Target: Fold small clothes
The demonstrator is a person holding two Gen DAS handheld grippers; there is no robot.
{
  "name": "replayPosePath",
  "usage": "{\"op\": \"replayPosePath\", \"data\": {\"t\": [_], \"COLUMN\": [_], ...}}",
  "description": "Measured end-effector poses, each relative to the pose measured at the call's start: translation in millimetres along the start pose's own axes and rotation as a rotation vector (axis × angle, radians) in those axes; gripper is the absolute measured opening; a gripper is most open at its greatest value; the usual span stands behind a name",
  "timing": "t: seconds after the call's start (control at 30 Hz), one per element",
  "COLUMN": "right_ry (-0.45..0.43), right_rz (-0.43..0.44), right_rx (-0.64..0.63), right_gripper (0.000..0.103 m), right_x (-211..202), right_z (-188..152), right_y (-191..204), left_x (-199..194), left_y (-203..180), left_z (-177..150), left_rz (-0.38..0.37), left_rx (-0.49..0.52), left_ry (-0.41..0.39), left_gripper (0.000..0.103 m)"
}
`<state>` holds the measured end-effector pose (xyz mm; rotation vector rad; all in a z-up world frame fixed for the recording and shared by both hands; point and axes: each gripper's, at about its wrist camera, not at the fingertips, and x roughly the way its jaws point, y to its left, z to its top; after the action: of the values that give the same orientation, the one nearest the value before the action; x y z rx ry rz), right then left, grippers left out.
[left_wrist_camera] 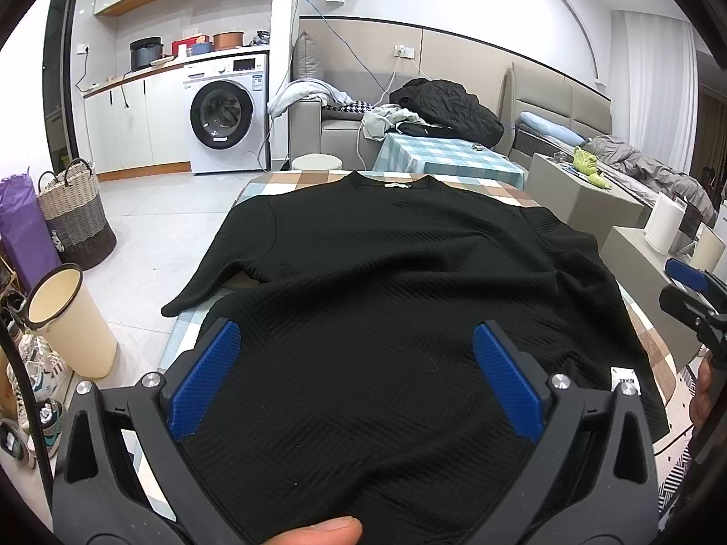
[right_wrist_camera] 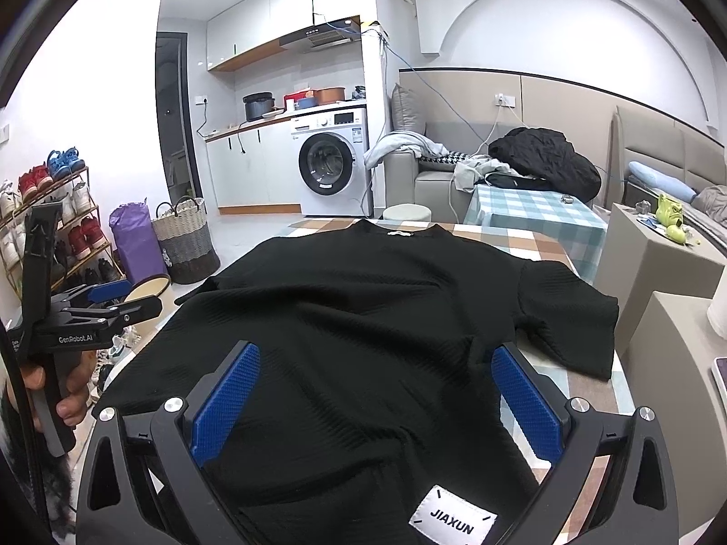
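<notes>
A black short-sleeved T-shirt (left_wrist_camera: pixel 386 250) (right_wrist_camera: pixel 363 281) lies spread flat on a table with a brown and blue checked cloth (left_wrist_camera: pixel 509 190) (right_wrist_camera: pixel 536 245), collar at the far end. My left gripper (left_wrist_camera: pixel 355 331) hangs open over the near left part of the hem, with only fabric below its blue pads. My right gripper (right_wrist_camera: pixel 375 349) is open above the near right part, close to the white JIAXUN label (right_wrist_camera: pixel 452 517) (left_wrist_camera: pixel 624 379). Each gripper shows at the edge of the other's view: the right gripper (left_wrist_camera: pixel 677 286) and the left gripper (right_wrist_camera: pixel 109 299). A thumb (left_wrist_camera: pixel 327 531) shows at the bottom edge.
Left of the table stand a cream bin (left_wrist_camera: pixel 68 318), a woven basket (left_wrist_camera: pixel 75 218) and a shoe rack (right_wrist_camera: pixel 45 227). Beyond the far end is a round stool (left_wrist_camera: pixel 316 163) and a second table (left_wrist_camera: pixel 445 154) with a blue checked cloth. Grey boxes (left_wrist_camera: pixel 586 200) stand on the right.
</notes>
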<state>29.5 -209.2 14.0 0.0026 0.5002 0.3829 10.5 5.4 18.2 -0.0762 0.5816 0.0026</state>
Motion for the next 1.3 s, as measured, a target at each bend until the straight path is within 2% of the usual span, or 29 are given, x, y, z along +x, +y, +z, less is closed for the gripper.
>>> {"op": "replayPosePath", "data": {"t": [1.3], "right_ry": [0.007], "right_rz": [0.009], "right_rx": [0.032], "right_gripper": [0.103], "right_x": [1.8], "right_z": [-0.7], "right_y": [-9.3], "left_x": [0.1], "left_y": [-0.1], "left_z": [1.0], "left_rz": [0.001], "left_rx": [-0.003], "left_ry": [0.004], "left_gripper": [0.102]}}
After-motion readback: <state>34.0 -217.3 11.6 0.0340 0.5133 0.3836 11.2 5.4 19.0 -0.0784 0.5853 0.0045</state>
